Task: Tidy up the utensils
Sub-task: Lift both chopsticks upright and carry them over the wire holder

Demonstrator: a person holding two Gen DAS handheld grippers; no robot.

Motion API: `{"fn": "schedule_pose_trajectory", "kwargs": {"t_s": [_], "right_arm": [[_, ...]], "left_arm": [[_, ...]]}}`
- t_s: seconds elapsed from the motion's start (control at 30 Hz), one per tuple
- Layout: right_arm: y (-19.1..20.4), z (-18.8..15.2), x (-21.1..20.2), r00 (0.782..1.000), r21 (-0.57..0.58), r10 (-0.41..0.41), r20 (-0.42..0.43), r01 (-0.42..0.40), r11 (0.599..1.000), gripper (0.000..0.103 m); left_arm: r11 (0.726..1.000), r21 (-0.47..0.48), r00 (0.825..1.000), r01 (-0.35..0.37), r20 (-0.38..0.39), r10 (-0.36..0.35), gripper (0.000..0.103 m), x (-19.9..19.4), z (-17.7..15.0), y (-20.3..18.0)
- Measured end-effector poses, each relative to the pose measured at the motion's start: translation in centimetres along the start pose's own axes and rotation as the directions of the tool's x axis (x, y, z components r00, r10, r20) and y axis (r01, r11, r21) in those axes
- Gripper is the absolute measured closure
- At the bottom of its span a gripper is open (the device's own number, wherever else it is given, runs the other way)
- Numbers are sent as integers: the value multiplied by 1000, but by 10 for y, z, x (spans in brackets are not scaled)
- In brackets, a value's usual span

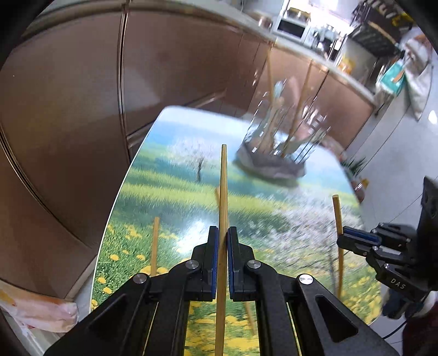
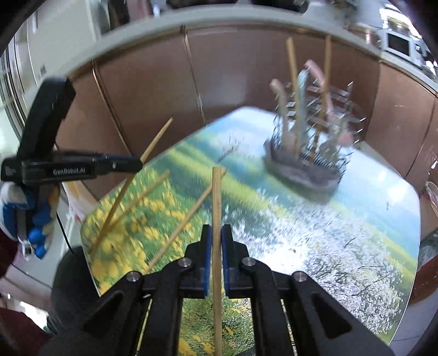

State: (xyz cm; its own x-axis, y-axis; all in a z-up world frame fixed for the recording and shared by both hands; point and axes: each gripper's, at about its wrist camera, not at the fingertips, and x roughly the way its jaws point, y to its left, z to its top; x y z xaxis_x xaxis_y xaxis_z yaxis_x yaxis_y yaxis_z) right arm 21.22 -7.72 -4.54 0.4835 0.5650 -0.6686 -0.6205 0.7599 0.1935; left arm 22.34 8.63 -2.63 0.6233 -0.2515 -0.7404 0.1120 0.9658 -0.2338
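Note:
My left gripper (image 1: pixel 222 232) is shut on a wooden chopstick (image 1: pixel 223 186) that points forward above the table; it also shows in the right wrist view (image 2: pixel 138 164) at the left with its chopstick (image 2: pixel 156 139). My right gripper (image 2: pixel 216 231) is shut on another chopstick (image 2: pixel 216 202); it shows at the right of the left wrist view (image 1: pixel 342 237), with its chopstick (image 1: pixel 337 210). A wire utensil holder (image 1: pixel 276 153) (image 2: pixel 309 161) stands at the table's far side, blurred, with chopsticks and utensils upright in it. Two more chopsticks (image 2: pixel 186 219) (image 2: pixel 139 200) lie on the table.
The table (image 1: pixel 169 175) (image 2: pixel 342 246) has a glossy meadow print. Brown cabinets (image 1: pixel 82 109) (image 2: pixel 153 87) run behind and left of it. A countertop with a microwave (image 1: pixel 291 26) is at the back. A loose chopstick (image 1: pixel 155 243) lies near the table's left edge.

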Motion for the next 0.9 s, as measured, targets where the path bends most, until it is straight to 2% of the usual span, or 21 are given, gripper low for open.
{"fn": "schedule_pose_trajectory", "kwargs": {"t_s": [0.1,0.27,0.47,0.63,0.7,0.9], "right_arm": [[-8,4,-22,997,36,-4,73,1,999,97],[-20,13,-51,983,72,-21,180,8,997,97],[-32,37,-87,943,89,-40,331,11,996,97],[-47,70,-108,890,90,-61,451,23,996,97],[-53,85,-113,867,89,-67,493,26,996,97],[-70,127,-116,790,67,-64,609,29,997,97]], "left_arm": [[1000,-3,998,31,48,-31,97,-16,6,-5],[995,-9,986,95,137,-93,97,-39,24,-20],[984,8,951,176,255,-173,97,-64,58,-42],[974,50,908,223,353,-226,97,-73,100,-65],[967,63,885,247,391,-252,97,-74,120,-74],[964,113,819,240,509,-264,97,-64,166,-95]]}}
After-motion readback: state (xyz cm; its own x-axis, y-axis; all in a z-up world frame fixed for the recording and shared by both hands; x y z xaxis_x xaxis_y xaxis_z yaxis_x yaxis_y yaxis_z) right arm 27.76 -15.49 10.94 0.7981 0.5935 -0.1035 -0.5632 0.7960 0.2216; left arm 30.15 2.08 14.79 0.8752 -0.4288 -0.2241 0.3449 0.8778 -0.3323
